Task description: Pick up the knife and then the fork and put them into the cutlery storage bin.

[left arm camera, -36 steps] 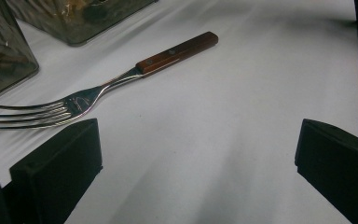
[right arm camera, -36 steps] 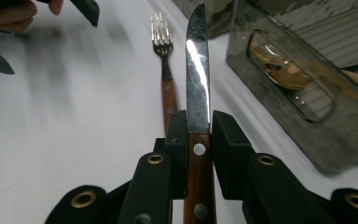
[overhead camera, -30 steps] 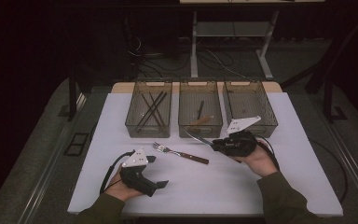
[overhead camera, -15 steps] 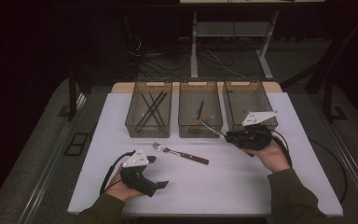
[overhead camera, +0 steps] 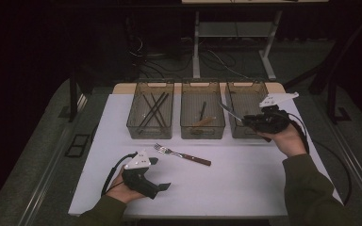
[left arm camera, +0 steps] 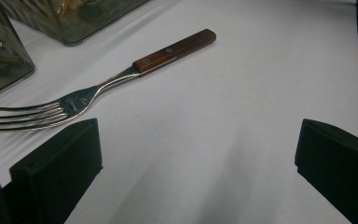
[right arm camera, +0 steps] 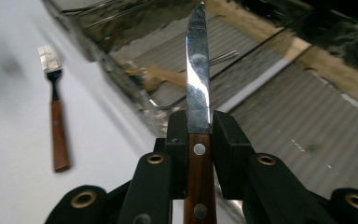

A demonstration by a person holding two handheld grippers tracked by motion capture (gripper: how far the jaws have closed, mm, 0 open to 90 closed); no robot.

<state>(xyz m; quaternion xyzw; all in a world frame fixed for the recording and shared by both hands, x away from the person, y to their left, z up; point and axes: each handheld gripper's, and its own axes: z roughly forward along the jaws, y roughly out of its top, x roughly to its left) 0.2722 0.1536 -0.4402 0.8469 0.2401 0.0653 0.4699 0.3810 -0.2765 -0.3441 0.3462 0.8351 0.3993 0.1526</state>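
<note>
The right gripper (overhead camera: 250,121) is clamped on a knife (right arm camera: 198,93): both jaws press the wooden handle just below the blade, two bright rivets showing on the reddish-brown scales. The blade is polished steel, narrow, tapering to a point, and stands straight up along the jaws in the right gripper view. In the high view the knife (overhead camera: 230,112) is held above the near left part of the right bin (overhead camera: 259,89), blade pointing left and away, over that bin's wall next to the middle bin (overhead camera: 202,84). The middle bin holds a dark utensil and a wooden-handled piece; the left bin (overhead camera: 151,85) holds several dark crossed sticks, kind not clear. A fork (overhead camera: 181,154) lies flat on the white table (overhead camera: 245,183) in front of the bins, four tines to the left, wooden handle with rivets to the right. The left gripper (overhead camera: 162,187) rests low on the table near the fork, jaws wide apart with nothing between them; the fork's tines (left arm camera: 23,116) sit just beyond its left jaw.
</note>
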